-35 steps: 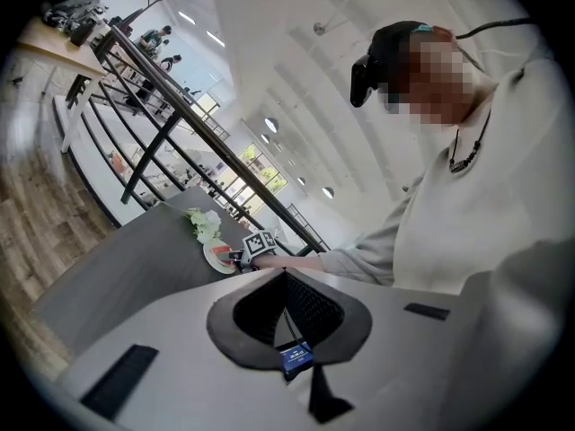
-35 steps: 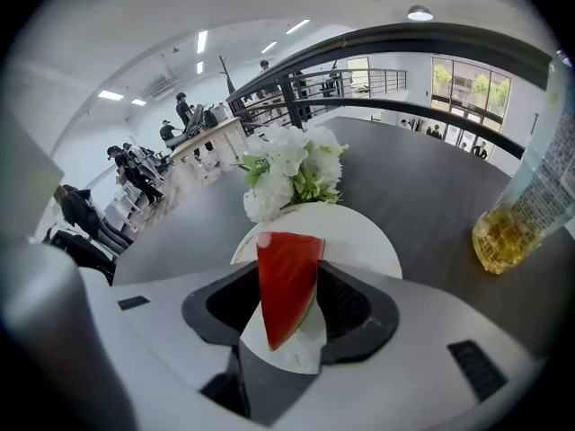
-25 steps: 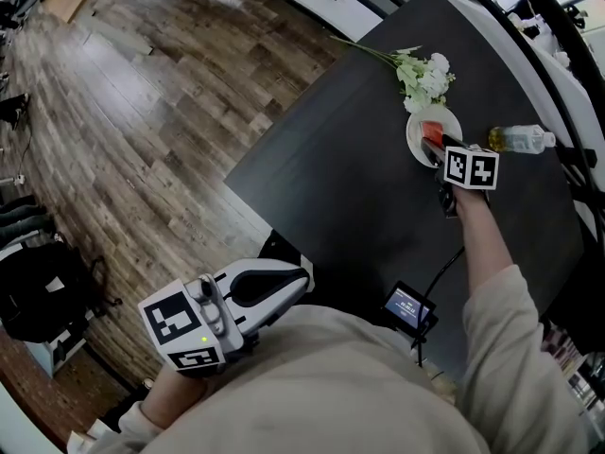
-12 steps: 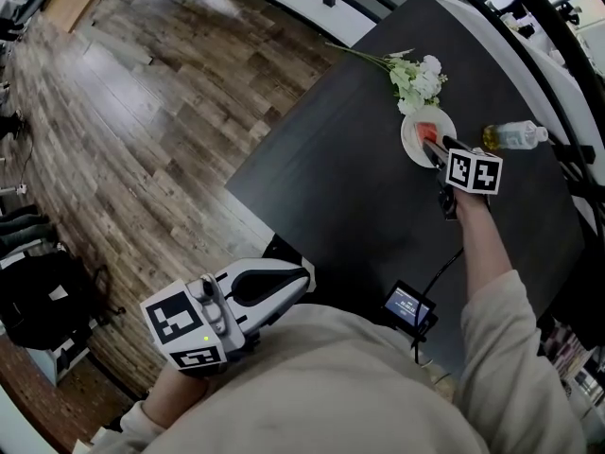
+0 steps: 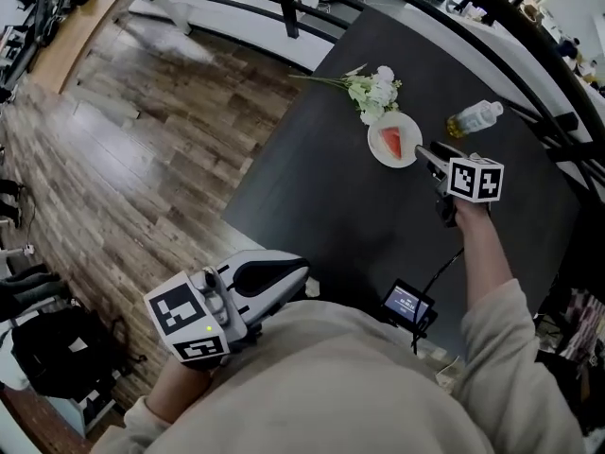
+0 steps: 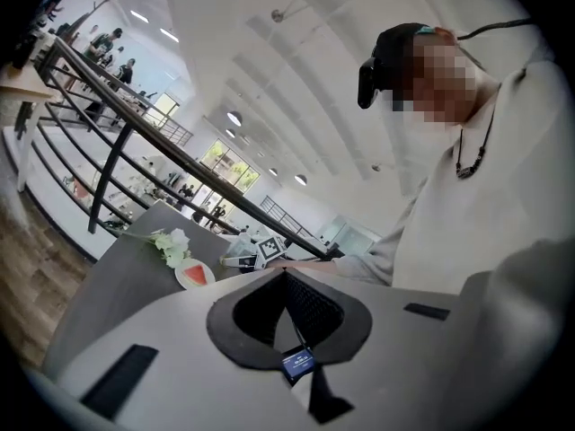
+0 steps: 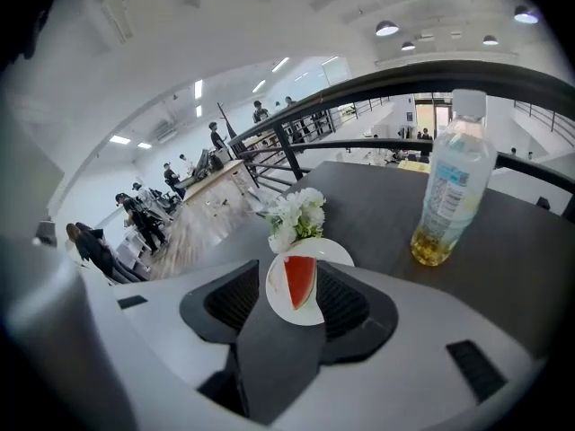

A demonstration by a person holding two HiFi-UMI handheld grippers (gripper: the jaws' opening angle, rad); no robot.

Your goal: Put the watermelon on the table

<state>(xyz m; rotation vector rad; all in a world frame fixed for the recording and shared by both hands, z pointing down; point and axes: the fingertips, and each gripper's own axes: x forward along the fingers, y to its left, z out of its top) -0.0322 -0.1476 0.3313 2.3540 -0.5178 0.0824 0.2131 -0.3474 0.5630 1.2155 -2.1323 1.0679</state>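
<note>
A red watermelon slice (image 5: 390, 142) lies on a small white plate (image 5: 404, 155) on the dark table (image 5: 331, 187). My right gripper (image 5: 423, 149) hovers just right of the plate, lifted off it. In the right gripper view the slice (image 7: 301, 279) and plate (image 7: 301, 314) show past my right gripper (image 7: 289, 269), whose jaws are closing with nothing between them. My left gripper (image 5: 301, 274) is held near my body at the table's near edge, its pads meeting at the tips. In its own view my left gripper (image 6: 286, 275) is empty, and the slice (image 6: 195, 274) sits far off.
White flowers (image 5: 371, 88) lie beyond the plate. A plastic bottle (image 5: 473, 117) with yellow liquid stands right of it, upright in the right gripper view (image 7: 449, 187). A small screen device (image 5: 408, 305) with a cable sits near my body. Railings border the far table edge; wooden floor lies left.
My right gripper has lifted and drawn back from the plate, leaving the slice lying on it. The left gripper rose slightly.
</note>
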